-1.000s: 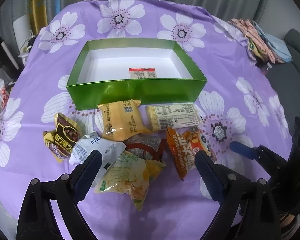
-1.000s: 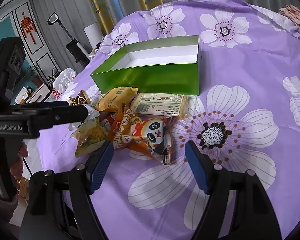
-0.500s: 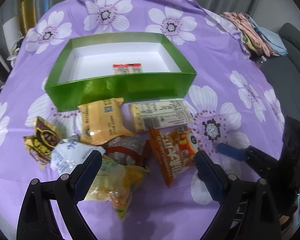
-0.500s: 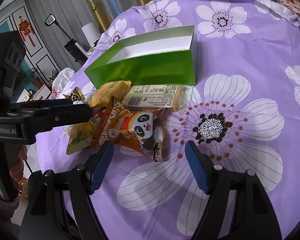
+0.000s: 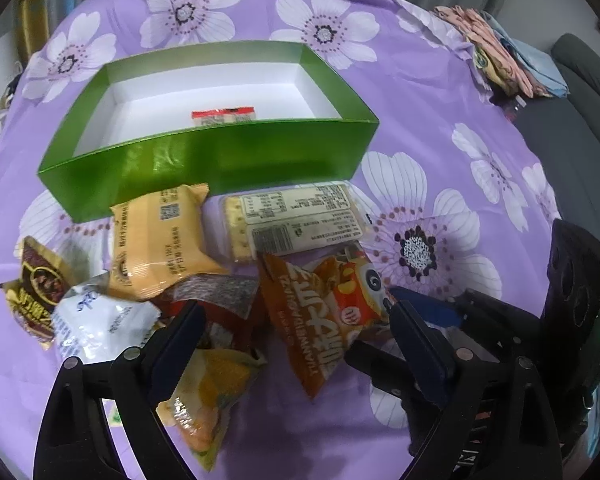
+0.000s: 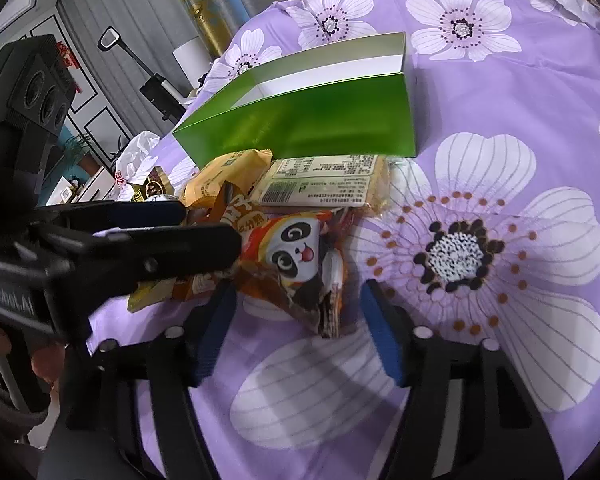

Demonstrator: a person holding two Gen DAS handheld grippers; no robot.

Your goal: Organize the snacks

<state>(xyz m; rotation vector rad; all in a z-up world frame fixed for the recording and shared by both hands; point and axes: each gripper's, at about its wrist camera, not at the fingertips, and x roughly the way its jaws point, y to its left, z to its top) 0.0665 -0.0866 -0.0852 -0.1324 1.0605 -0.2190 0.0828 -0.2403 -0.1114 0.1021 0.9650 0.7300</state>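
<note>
Right now the orange panda snack bag point(image 6: 300, 264) lies on your purple flowered worktop point(image 6: 500, 100), just before the green box point(image 5: 220, 156), touching a pale cracker pack point(image 5: 300, 216) and a yellow packet point(image 5: 156, 240). Your right hand-held gripper point(image 6: 300, 332) hovers wide open around its near corner; your left hand-held gripper point(image 5: 296, 344) hovers open above the pile, holding nothing.

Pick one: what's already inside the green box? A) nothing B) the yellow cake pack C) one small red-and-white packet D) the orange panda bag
C. The left wrist view shows a single small red-and-white packet lying on the white floor of the green box; the orange panda bag and the yellow cake pack lie outside it, on the purple cloth in front.
</note>
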